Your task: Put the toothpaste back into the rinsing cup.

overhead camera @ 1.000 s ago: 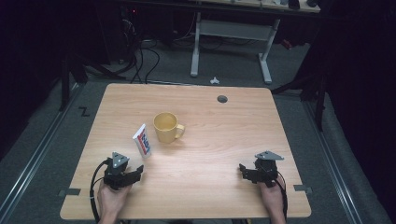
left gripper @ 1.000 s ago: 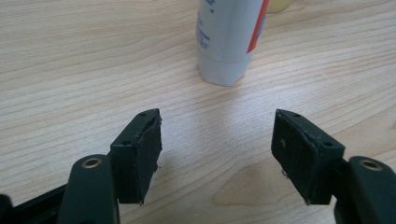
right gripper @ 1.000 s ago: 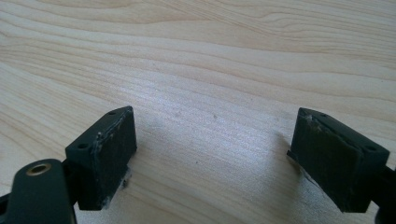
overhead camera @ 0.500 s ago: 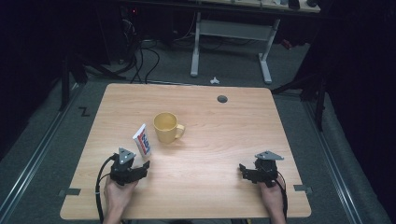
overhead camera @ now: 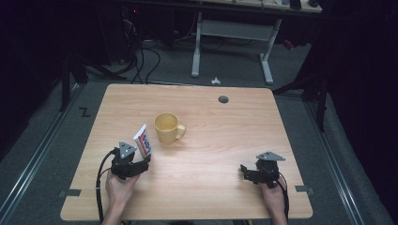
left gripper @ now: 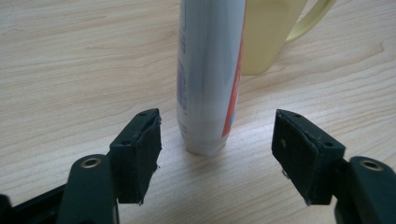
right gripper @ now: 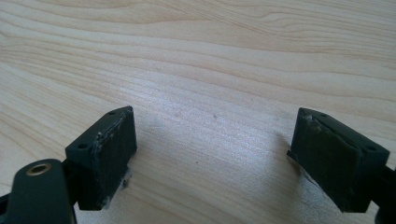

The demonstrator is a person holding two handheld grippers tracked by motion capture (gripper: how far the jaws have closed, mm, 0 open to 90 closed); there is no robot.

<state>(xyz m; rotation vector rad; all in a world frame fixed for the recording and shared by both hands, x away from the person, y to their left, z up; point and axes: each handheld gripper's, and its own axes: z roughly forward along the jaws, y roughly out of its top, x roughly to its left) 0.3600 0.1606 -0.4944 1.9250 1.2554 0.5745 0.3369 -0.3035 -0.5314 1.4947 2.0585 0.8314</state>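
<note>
I judge nothing is grasped yet: my left gripper [left gripper: 217, 154] gapes around the standing tube [left gripper: 210, 70] (yellow mug [overhead camera: 168, 128] behind), my right gripper [right gripper: 212, 158] spread over bare table [right gripper: 210, 56].

Both grippers were black: the left gripper [overhead camera: 141, 164] and right gripper [overhead camera: 245, 171] each carried a grey three-cornered plate on top and trailed a black cable. Their jaws were blocky, with flat pads [right gripper: 112, 151], brass-coloured pivot rivets and small screw holes. No sleeves covered the forearms.
</note>
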